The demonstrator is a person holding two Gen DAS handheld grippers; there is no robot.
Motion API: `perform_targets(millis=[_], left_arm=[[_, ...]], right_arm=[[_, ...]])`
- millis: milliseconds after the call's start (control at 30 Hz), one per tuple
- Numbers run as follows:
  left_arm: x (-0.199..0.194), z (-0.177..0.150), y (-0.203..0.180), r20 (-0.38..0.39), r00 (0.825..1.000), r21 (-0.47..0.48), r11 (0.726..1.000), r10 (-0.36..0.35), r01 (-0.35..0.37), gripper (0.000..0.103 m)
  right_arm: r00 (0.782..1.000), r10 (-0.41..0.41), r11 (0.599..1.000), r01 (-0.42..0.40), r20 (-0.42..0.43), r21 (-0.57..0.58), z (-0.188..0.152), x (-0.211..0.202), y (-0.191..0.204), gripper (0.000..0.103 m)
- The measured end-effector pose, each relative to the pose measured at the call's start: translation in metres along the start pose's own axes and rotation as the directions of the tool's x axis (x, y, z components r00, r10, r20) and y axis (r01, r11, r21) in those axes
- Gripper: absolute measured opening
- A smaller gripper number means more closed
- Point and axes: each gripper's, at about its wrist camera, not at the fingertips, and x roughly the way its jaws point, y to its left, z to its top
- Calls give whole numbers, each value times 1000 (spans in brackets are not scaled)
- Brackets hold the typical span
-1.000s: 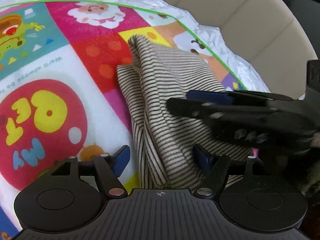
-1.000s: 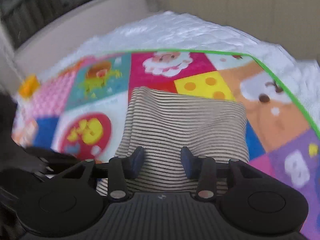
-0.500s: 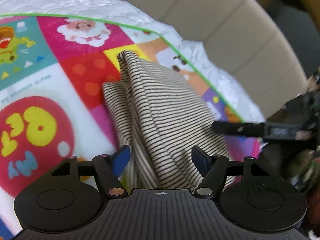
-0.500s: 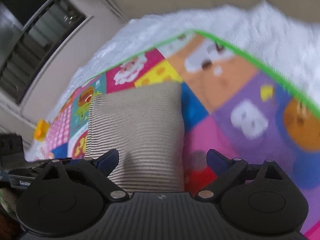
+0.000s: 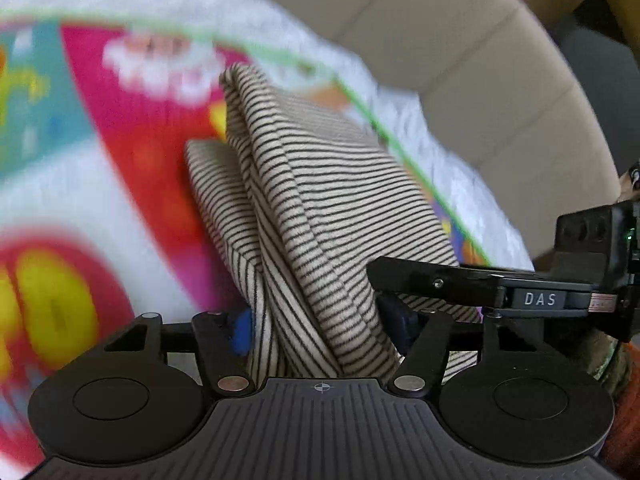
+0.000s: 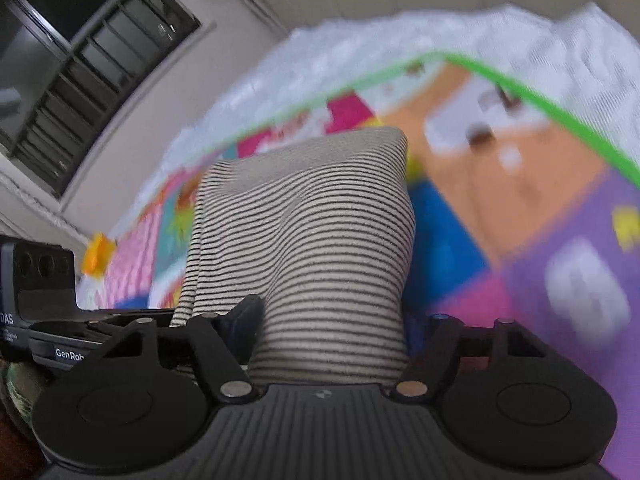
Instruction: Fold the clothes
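Observation:
A folded beige garment with thin black stripes (image 5: 320,200) lies on a bright cartoon play mat (image 5: 100,160). Its near end fills the space between the fingers of my left gripper (image 5: 324,328); the jaws stand wide with the cloth bunched between them. In the right wrist view the same garment (image 6: 312,232) rises humped between the fingers of my right gripper (image 6: 336,328), which is also wide around it. The right gripper's finger (image 5: 440,284) lies across the garment's right edge in the left wrist view.
The mat (image 6: 520,208) has a green border and lies on a white quilted cover (image 6: 480,40). A beige padded headboard (image 5: 460,60) stands behind. A dark window (image 6: 72,60) is at the left. A small orange toy (image 6: 98,256) sits on the mat's far side.
Both grippers have pushed forward onto the garment's near end, so the cloth now sits between their fingers and bunches up. The right gripper has come back beside the left one.

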Motion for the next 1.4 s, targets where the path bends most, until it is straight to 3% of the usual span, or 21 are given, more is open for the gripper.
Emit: perform_targets(millis=[133,200,267,333,433,500,600,667,733,800,867,900,933,967,1033,1133,1400], left_arm=[[-4,43,30,120,991,53,997,56,-63,69],[3,57,49,136,982,60,989,128,-137,71],[5,65,64,126,982,58,988,138,-146,77],[-5,67,61,152,980,101,984,131,-147,75],[-32,69,47,251,962,175,972,112,-159,72],[-43,81,35,329,943,200,971,55,-127,72],[-27,109,19,337,941,237,970,-31,-53,72],[-1,124,16,305,952,275,957,6,-94,71],[27,135,32,237,966,239,957,107,-164,58],[42,135,51,200,969,205,961,147,-188,56],[42,136,59,199,971,185,969,130,-167,56],[42,137,63,199,973,175,972,121,-156,55],[42,137,66,198,974,165,976,112,-146,54],[41,138,70,198,975,154,979,103,-135,54],[40,140,75,202,972,151,977,121,-153,54],[40,138,76,208,971,142,979,116,-147,54],[33,130,59,232,957,183,959,173,-218,54]], right_arm=[[997,7,997,-1,78,-71,44,38,9,68],[995,-21,990,33,93,-134,61,62,15,68],[994,-39,982,57,102,-181,72,79,19,71],[994,-46,975,67,104,-212,76,86,19,85],[983,-83,946,128,162,-297,68,62,23,87],[961,-115,907,205,252,-367,56,42,33,87],[935,-127,852,273,330,-447,42,30,51,87],[939,-146,834,286,311,-472,33,31,61,87],[954,-131,875,238,268,-422,32,29,56,89],[976,-82,942,142,201,-305,38,35,40,91],[991,-19,982,44,132,-186,43,45,22,91],[997,12,992,-2,81,-123,46,54,14,86],[997,26,994,-18,69,-106,47,59,15,71],[998,39,995,-33,58,-92,48,63,16,70],[990,39,976,-10,134,-216,48,50,37,59],[990,7,949,37,139,-314,48,47,49,58],[986,-97,933,137,135,-332,31,61,45,60]])
